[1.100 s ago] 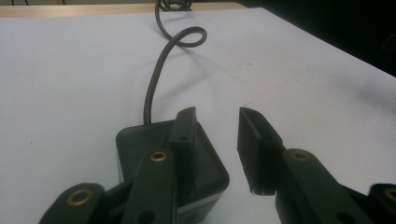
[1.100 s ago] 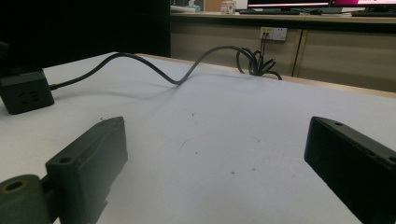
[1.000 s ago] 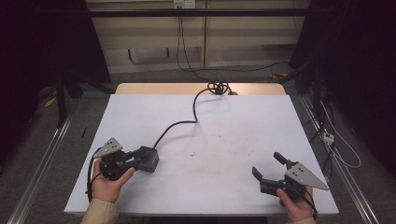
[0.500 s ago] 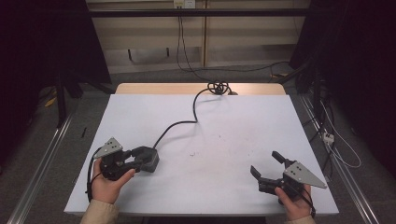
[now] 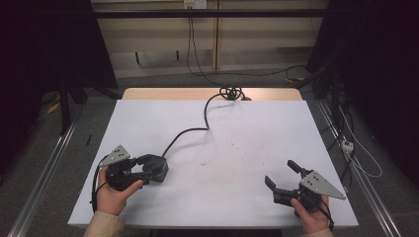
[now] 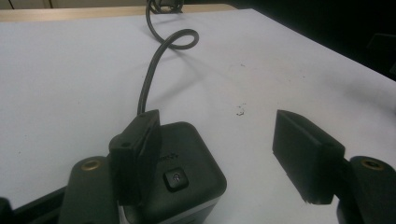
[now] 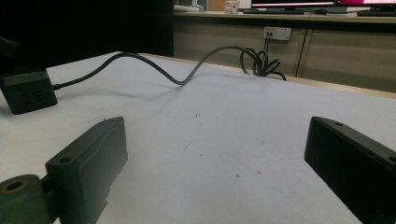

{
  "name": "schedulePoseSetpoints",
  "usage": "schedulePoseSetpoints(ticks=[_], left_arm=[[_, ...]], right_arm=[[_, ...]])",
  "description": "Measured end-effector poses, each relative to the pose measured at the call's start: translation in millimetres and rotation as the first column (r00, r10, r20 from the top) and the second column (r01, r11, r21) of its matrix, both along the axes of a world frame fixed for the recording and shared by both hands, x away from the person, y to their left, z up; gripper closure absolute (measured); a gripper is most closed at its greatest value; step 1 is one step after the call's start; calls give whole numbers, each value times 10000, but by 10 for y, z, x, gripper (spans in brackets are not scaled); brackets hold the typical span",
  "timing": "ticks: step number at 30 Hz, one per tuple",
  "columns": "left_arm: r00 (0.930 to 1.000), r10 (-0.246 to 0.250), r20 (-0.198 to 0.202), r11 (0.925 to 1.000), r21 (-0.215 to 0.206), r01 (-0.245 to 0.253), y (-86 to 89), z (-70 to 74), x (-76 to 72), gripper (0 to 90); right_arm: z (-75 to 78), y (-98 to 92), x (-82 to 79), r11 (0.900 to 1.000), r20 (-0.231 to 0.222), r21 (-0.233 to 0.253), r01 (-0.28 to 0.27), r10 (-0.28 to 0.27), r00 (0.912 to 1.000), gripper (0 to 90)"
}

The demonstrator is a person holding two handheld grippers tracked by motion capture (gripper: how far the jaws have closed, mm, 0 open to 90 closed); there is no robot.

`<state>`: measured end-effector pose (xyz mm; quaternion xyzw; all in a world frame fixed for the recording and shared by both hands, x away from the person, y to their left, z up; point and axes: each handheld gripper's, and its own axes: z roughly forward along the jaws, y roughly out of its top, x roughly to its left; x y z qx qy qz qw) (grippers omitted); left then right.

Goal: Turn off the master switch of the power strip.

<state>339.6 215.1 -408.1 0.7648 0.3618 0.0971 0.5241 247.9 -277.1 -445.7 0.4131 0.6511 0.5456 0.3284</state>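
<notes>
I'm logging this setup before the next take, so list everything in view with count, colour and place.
Power cube: one, dark grey, near-left of the table, one jaw of the left claw resting on its top.
Cable: one, dark grey, runs from the cube to a coil at the table's far edge.
Table: one, white top with a wooden far strip, centre.
Wall socket: one, white, on the cabinet behind the table.
Left claw: one, black, jaws apart, at the cube.
Right claw: one, black, jaws apart, near-right, nothing between them.
Hands: two, at the near edge.
</notes>
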Motion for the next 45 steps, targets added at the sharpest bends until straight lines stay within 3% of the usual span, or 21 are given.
schedulePoseSetpoints(ticks=[9, 20, 34, 45], left_arm=[[9997, -205, 130, 9997, 105, 203, -14, -8, 10, 206], [9993, -271, 253, 9996, -52, 273, 19, -10, 7, 102], [9984, -344, 450, 9992, 232, 334, 101, -37, 7, 70], [9990, -219, 401, 9997, 98, 215, 197, -98, 4, 66]], right_arm=[[3, -10, -12, 10000, -28, 11, 54, -54, 10000, 52], [5, -15, -15, 10000, -20, 32, 50, -50, 10000, 52], [8, -21, -16, 10000, -23, 28, 67, -67, 10000, 52], [13, -27, -22, 10000, -9, 30, 88, -88, 10000, 52]])
